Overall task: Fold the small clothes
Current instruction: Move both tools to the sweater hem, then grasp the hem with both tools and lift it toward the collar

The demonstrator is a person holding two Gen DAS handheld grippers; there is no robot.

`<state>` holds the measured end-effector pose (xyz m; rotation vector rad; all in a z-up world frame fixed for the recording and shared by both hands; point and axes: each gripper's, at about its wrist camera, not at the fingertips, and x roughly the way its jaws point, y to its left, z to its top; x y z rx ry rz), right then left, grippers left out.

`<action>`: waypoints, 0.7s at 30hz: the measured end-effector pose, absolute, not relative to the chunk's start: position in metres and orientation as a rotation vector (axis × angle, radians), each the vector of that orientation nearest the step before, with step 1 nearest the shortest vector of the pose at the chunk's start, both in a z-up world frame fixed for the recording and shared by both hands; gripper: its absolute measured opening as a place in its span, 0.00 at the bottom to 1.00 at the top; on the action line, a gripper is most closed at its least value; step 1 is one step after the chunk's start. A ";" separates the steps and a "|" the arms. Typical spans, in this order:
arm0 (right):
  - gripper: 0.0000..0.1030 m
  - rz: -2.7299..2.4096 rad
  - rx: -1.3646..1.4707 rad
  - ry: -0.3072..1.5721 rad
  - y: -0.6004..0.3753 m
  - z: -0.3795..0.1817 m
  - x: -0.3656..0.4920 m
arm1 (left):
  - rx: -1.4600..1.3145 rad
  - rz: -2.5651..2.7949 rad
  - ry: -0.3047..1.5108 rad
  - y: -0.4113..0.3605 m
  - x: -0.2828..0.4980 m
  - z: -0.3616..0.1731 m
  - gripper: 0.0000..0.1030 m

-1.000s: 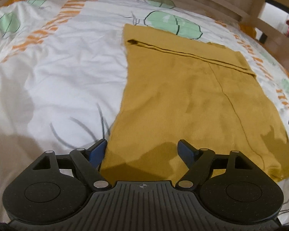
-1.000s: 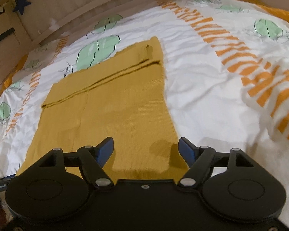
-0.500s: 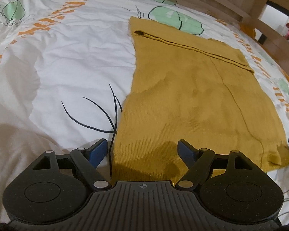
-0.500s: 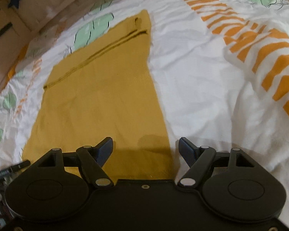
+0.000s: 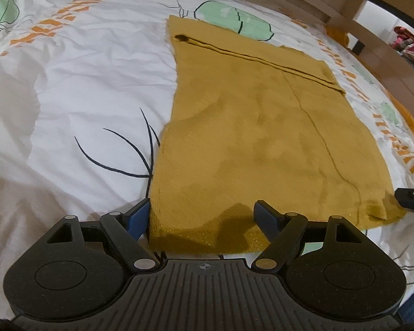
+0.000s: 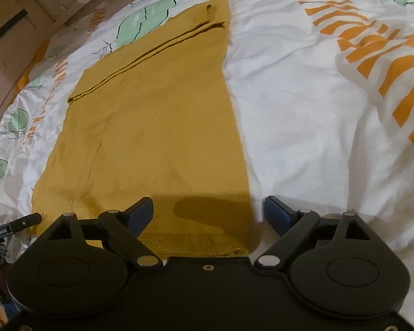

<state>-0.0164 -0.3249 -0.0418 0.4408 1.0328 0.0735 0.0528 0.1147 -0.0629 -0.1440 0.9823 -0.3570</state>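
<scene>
A mustard-yellow knit garment (image 5: 262, 127) lies flat on the bed, with a folded band across its far end. It also shows in the right wrist view (image 6: 157, 127). My left gripper (image 5: 204, 215) is open, just above the garment's near left corner, its jaws straddling the near hem. My right gripper (image 6: 208, 212) is open over the near right corner, its right finger (image 6: 276, 212) over the bedsheet. The right gripper's tip (image 5: 411, 197) shows at the right edge of the left wrist view. The left gripper's tip (image 6: 19, 223) shows at the left edge of the right wrist view.
The bed has a white duvet (image 5: 82, 96) printed with green leaves and orange stripes; it also shows in the right wrist view (image 6: 317, 110). A wooden bed frame (image 5: 353, 2) runs along the far side. Wooden furniture (image 6: 11, 24) stands behind the bed.
Both grippers have drawn back toward the garment's near hem and lowered. The near corners now sit between the open jaws. The garment has not moved.
</scene>
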 end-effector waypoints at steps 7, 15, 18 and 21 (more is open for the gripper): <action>0.89 0.115 0.461 1.054 -0.325 -0.042 -0.015 | -0.193 -0.332 0.981 0.123 0.056 -0.065 0.44; 0.35 0.085 0.499 1.073 -0.332 -0.045 -0.018 | -0.300 -0.328 0.984 0.134 0.058 -0.066 0.11; 0.19 0.090 0.529 1.074 -0.336 -0.046 -0.021 | -0.292 -0.345 0.963 0.130 0.056 -0.062 0.07; 0.16 0.115 0.558 1.045 -0.336 -0.040 -0.024 | -0.319 -0.377 0.932 0.130 0.054 -0.056 0.07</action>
